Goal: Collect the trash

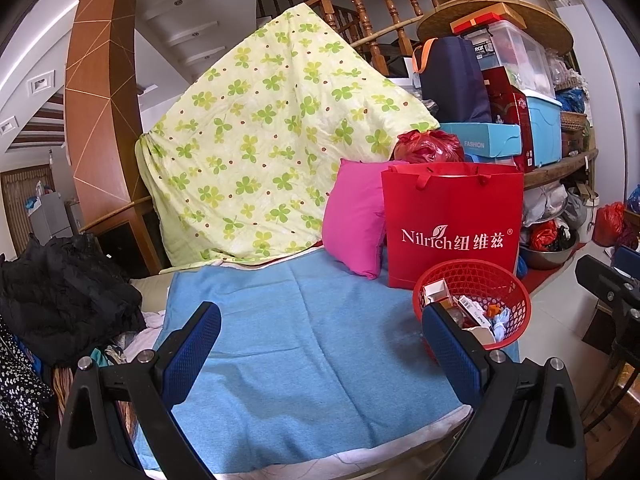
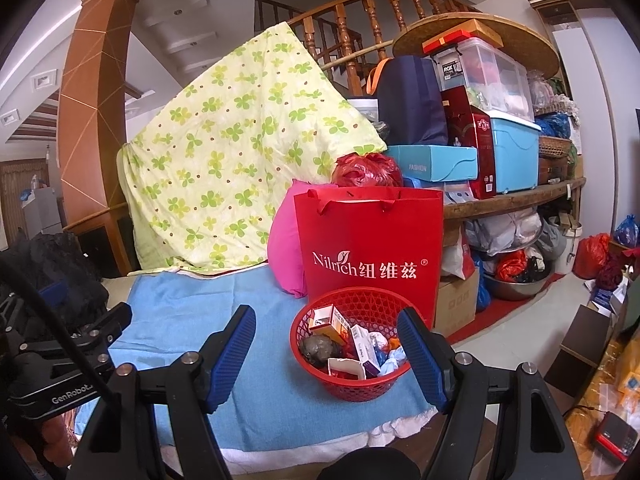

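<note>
A red mesh basket (image 2: 360,390) stands on a light blue blanket (image 2: 180,312) at its right end. In it lie small cartons (image 2: 328,322), a dark grey crumpled lump (image 2: 320,350), a white box (image 2: 346,366) and bits of blue and orange wrapper. My right gripper (image 2: 326,336) is open just short of the basket, its right finger overlapping the rim, with nothing held. In the left wrist view the left gripper (image 1: 320,332) is open over the bare blanket (image 1: 300,380). There the basket (image 1: 480,276) sits behind its right finger.
A red paper bag (image 2: 368,256) and a pink pillow (image 2: 284,248) stand right behind the basket. A clover-print quilt (image 1: 256,152) hangs at the back. Black clothes (image 1: 64,296) are piled on the left. Shelves with boxes (image 2: 512,148) fill the right side, above a cluttered floor.
</note>
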Available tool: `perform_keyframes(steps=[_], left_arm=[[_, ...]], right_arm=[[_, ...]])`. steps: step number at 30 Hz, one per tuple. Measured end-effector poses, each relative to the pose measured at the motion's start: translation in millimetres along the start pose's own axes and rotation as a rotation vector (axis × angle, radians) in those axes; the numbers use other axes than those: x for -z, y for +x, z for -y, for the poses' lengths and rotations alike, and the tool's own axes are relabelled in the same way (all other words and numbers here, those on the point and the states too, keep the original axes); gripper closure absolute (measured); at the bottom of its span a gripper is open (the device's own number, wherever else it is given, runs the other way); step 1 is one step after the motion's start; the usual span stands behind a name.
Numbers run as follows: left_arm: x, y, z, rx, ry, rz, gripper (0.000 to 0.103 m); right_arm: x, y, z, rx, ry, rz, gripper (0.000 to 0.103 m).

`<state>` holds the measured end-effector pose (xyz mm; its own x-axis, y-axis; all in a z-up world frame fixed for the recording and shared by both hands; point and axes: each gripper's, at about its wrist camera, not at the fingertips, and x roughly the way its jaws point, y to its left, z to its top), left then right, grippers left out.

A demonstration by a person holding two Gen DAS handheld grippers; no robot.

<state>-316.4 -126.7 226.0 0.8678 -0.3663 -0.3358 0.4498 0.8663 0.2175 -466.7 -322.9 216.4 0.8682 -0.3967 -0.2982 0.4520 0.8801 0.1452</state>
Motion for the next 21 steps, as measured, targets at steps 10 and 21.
perform_keyframes(steps=[10, 21], left_arm=[[-4, 17, -2, 0.020, 0.018, -0.015, 0.003], [-16, 57, 1, 0.075, 0.022, -0.029, 0.003]], right_arm=[[-6, 27, 7, 0.018, 0.024, -0.025, 0.027], [-9, 64, 13, 0.073, 0.038, -0.049, 0.027]])
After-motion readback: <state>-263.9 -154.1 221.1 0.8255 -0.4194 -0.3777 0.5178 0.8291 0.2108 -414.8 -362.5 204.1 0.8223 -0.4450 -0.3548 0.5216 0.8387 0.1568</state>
